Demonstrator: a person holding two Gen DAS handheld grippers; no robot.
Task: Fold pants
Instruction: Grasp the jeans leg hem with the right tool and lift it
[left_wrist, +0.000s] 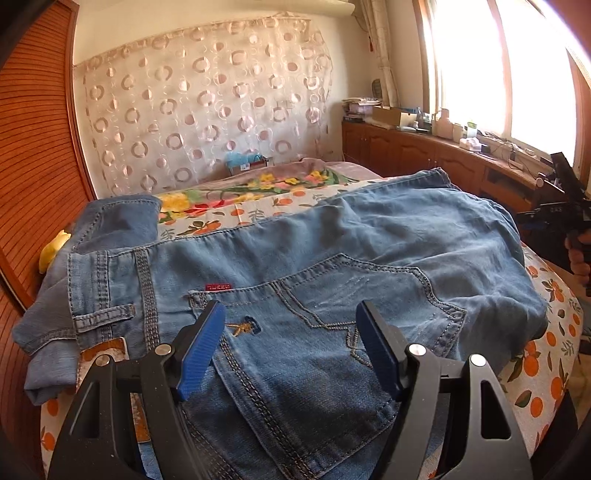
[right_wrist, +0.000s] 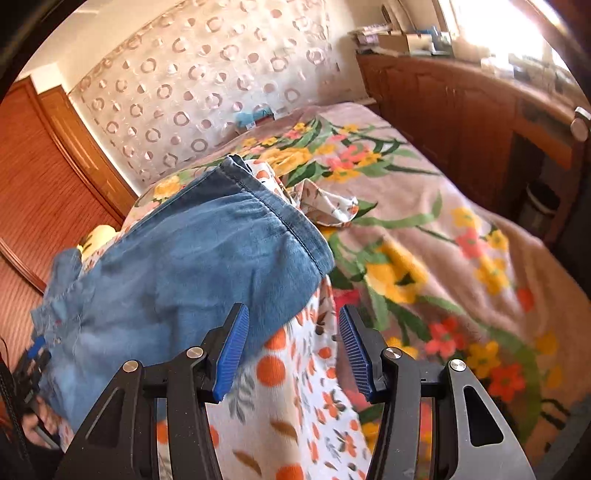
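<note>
Orange-print sheet under my right jaws; floral blanket beyond them; circle-pattern curtain far ahead; wooden cabinets right.

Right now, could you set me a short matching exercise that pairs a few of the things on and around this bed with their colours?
Things:
1. jeans
2. small label above the back pocket
3. pads of the left tool
4. fruit printed on the white sheet

Colours:
A. orange
B. bright blue
C. faded denim blue
D. red

Pairs: 1-C, 2-D, 3-B, 4-A
</note>
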